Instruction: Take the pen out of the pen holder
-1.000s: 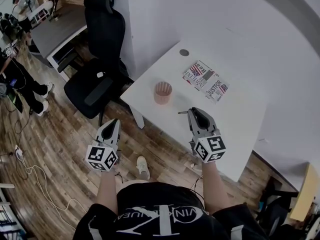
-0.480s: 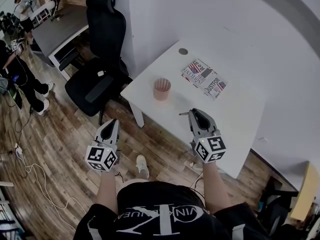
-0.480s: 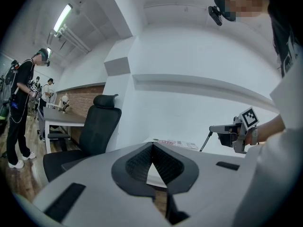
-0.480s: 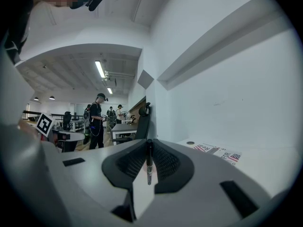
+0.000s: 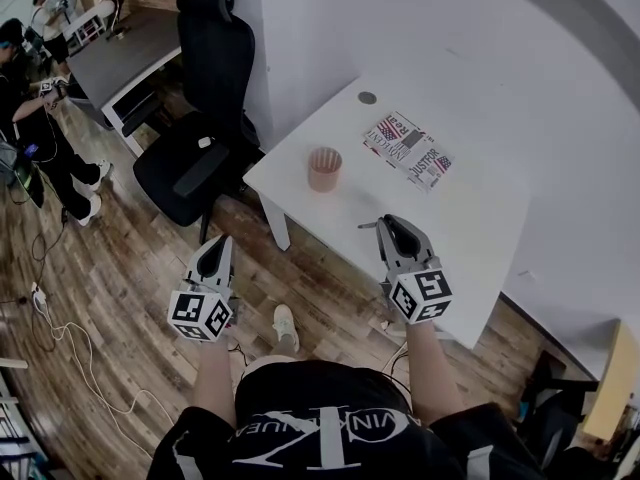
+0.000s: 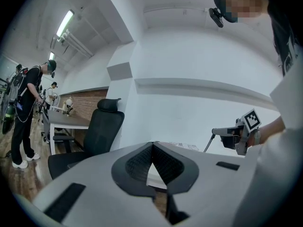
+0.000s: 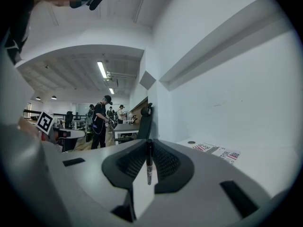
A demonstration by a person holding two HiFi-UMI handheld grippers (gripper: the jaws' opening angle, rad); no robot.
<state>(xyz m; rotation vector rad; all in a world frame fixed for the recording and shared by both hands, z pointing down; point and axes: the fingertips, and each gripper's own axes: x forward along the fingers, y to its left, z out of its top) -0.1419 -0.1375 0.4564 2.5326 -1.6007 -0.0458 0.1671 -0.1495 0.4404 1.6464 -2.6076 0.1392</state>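
Pen, long axis vertical, between fingers of right gripper

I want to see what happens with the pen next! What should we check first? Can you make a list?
1. Pen held tight: ok. The right gripper has its fingers shut on it.
2. Pen out of the pen holder: ok. The holder stands on the table, apart from the gripper.
3. Left gripper out of the way: ok. It is shut on nothing, off to the side over the floor.
4. Room to set the pen down: ok. The table is bare near the right gripper.
5. Booklet out of the way: ok. It lies farther back.
6. More pens in the holder: cannot tell, too small.
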